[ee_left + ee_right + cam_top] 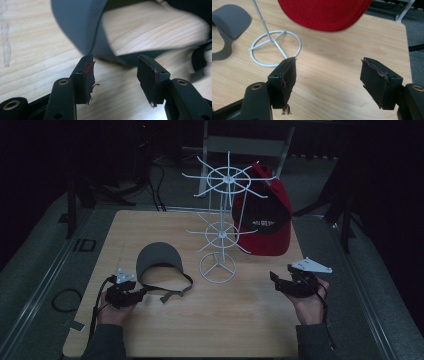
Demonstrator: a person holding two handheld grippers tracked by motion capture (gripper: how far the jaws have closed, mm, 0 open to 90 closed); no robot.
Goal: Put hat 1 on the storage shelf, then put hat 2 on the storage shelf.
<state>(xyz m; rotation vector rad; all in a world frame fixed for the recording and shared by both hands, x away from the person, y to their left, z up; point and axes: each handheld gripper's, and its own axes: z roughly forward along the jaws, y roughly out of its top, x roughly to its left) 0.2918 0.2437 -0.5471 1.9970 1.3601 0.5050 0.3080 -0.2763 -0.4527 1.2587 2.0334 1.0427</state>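
two jaws of the left gripper stood apart, the grey visor lay at their twelve o'clock on the counter. best slide one jaw under the band before clamping. right gripper gaped empty.

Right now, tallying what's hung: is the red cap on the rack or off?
On: the red cap hangs from the white rack, off the table.

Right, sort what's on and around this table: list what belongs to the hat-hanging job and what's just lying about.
Part of the job:
- grey visor, flat on the table, just ahead of the left claw
- red cap, hanging on the rack
- white wire rack
- right claw, open, holding nothing

Lying about:
- black cable loop left of the table
- cables on the floor behind
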